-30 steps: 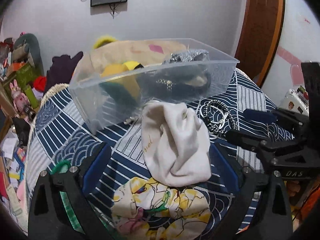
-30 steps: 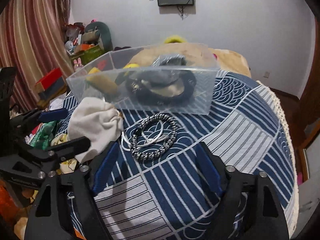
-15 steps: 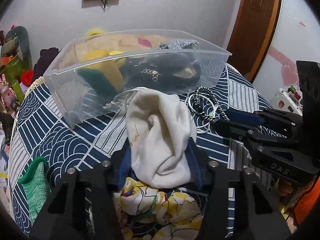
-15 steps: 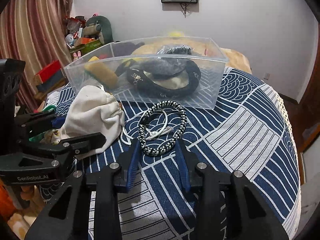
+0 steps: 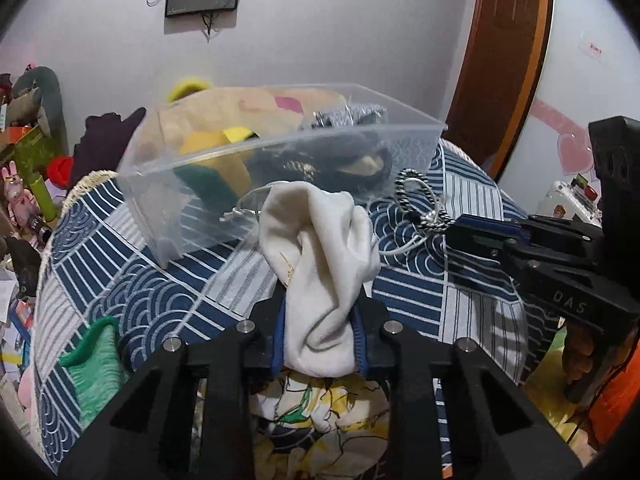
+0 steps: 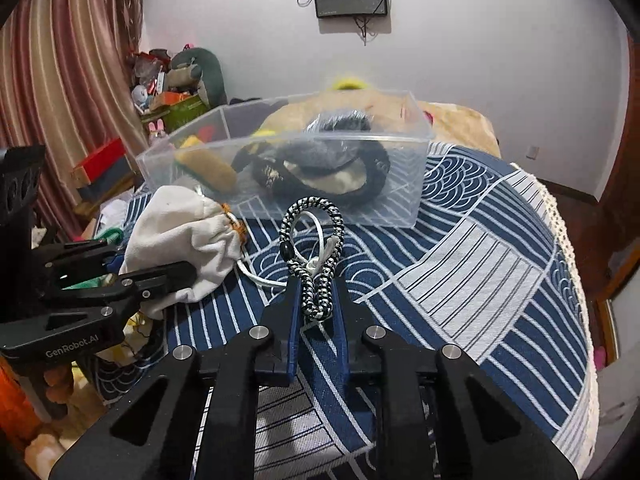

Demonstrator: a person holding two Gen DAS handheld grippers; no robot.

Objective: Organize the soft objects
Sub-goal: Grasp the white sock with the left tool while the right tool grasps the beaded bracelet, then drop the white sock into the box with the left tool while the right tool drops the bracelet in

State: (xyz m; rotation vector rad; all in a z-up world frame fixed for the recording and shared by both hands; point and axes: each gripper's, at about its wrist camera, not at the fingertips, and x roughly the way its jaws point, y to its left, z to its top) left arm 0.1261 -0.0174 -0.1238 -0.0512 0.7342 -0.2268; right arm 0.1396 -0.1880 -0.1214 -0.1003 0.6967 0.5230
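My left gripper (image 5: 319, 308) is shut on a white cloth pouch (image 5: 320, 248) and holds it up above the blue patterned table cover. The pouch also shows in the right wrist view (image 6: 184, 236). My right gripper (image 6: 316, 280) is shut on a black-and-white braided cord (image 6: 314, 256), with a thin white cord looped through it. The braided cord also shows in the left wrist view (image 5: 420, 204). A clear plastic bin (image 5: 280, 176) stands just beyond both; it also shows in the right wrist view (image 6: 288, 168). It holds a black belt-like item and yellow-green soft things.
A yellow printed cloth (image 5: 320, 408) lies under the left gripper. A green knitted piece (image 5: 94, 364) lies at the table's left edge. Clutter and toys (image 6: 180, 84) stand by the far left wall. A wooden door (image 5: 508, 60) is at the right.
Both grippers went from open to shut: the left closed on the white pouch and lifted it, the right closed on the braided cord, squeezing its loop narrow.
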